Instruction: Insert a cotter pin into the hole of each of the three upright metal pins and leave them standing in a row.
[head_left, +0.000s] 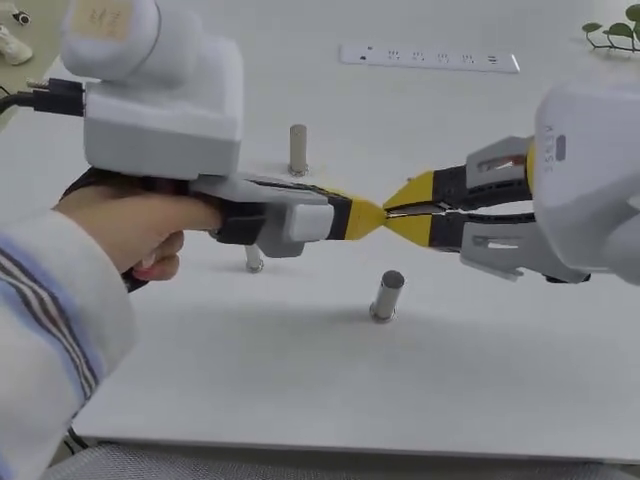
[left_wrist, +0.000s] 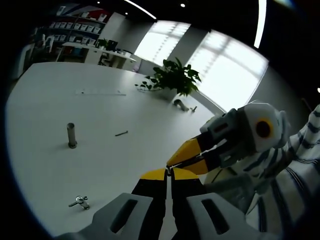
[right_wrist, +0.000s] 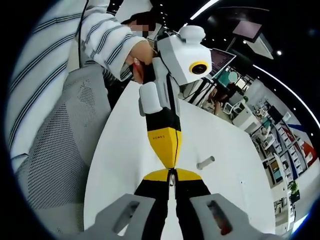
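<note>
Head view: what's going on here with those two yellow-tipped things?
A person holds a claw in each hand. The left claw and right claw meet tip to tip above the white table, both shut, the right pinching a thin cotter pin. A far metal pin and a near metal pin stand on it.

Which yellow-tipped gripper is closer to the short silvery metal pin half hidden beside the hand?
Left. The left gripper hangs over the short silvery metal pin; the right gripper sits well off to its right.
</note>
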